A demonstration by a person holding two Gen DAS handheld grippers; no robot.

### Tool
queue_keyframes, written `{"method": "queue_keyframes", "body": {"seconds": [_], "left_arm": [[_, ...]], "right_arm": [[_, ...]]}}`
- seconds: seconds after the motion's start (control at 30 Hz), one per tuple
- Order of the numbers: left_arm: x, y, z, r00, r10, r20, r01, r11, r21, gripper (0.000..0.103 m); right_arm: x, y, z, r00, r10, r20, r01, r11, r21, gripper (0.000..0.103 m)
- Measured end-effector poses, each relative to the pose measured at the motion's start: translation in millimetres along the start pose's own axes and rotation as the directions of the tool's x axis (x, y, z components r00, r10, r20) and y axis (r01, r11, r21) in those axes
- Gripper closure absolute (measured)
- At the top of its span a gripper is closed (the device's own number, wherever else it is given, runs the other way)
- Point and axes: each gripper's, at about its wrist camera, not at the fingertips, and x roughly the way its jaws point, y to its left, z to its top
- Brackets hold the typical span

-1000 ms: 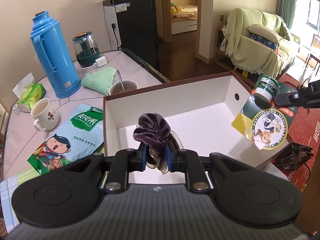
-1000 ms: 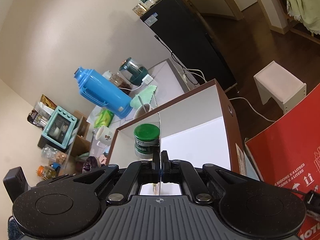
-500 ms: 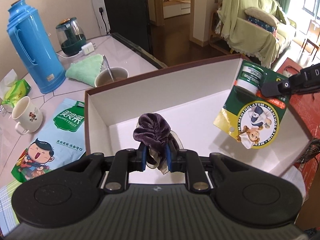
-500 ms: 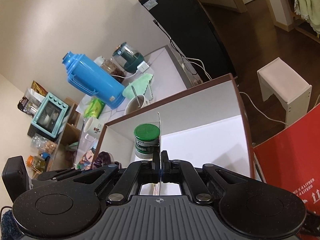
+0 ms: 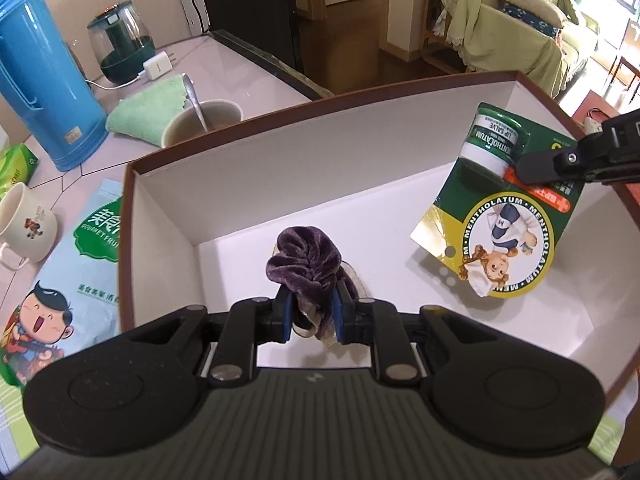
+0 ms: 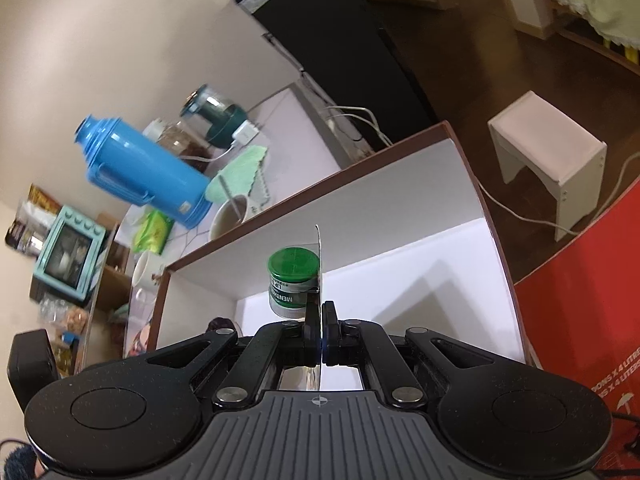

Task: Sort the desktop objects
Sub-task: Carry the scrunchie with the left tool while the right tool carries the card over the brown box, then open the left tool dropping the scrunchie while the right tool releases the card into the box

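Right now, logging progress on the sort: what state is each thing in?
left gripper: shut on the purple scrunchie, over the box.
right gripper: shut on the lip salve card, over the box.
box: open, nothing lying inside.
bowl: holds a spoon.

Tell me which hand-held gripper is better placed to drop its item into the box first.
Left, probably. The left hand-held gripper holds the purple scrunchie low over the box floor; the right hand-held gripper pinches the lip salve card near the box's edge.
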Motion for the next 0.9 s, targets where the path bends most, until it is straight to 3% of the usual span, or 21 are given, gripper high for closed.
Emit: {"method": "queue_keyframes", "body": {"seconds": [0.8,0.9], "left_arm": [[41.5,-6.6,20.8,0.998,-0.018,-0.058,0.018,1.000,0.000,0.082],[43.5,-7.3,21.3,0.998,-0.008,-0.070,0.008,1.000,0.003,0.077]], "right_arm": [[36.1,-10.2,1.8,0.998,-0.057,-0.004,0.057,0.993,0.099,0.103],[38.0,-7.7,0.4,0.997,-0.078,-0.008,0.079,0.994,0.075,0.103]]}}
